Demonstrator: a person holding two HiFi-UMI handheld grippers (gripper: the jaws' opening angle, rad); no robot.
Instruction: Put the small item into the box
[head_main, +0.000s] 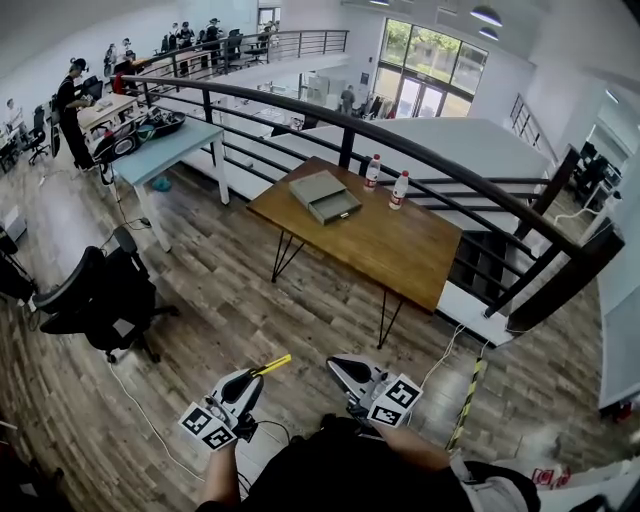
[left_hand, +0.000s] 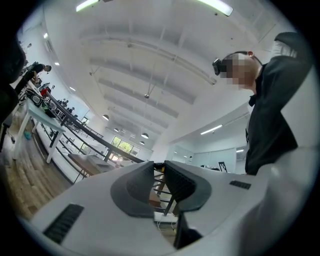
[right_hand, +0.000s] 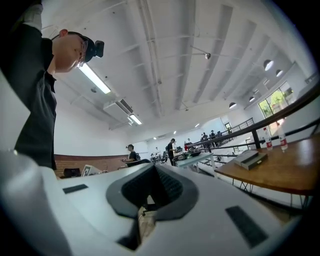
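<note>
Evidently mid-carry: the left tool (head_main: 252, 378) grips the yellow small item (head_main: 273, 365), the right tool (head_main: 345, 368) sits closed and empty, and next comes reaching the box (head_main: 324, 195) on the surface (head_main: 400, 250) at upper centre.

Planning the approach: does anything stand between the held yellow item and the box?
Nothing visible does. Bare floor lies between the left gripper with its yellow item and the table; the box sits there, bottles right of it.
</note>
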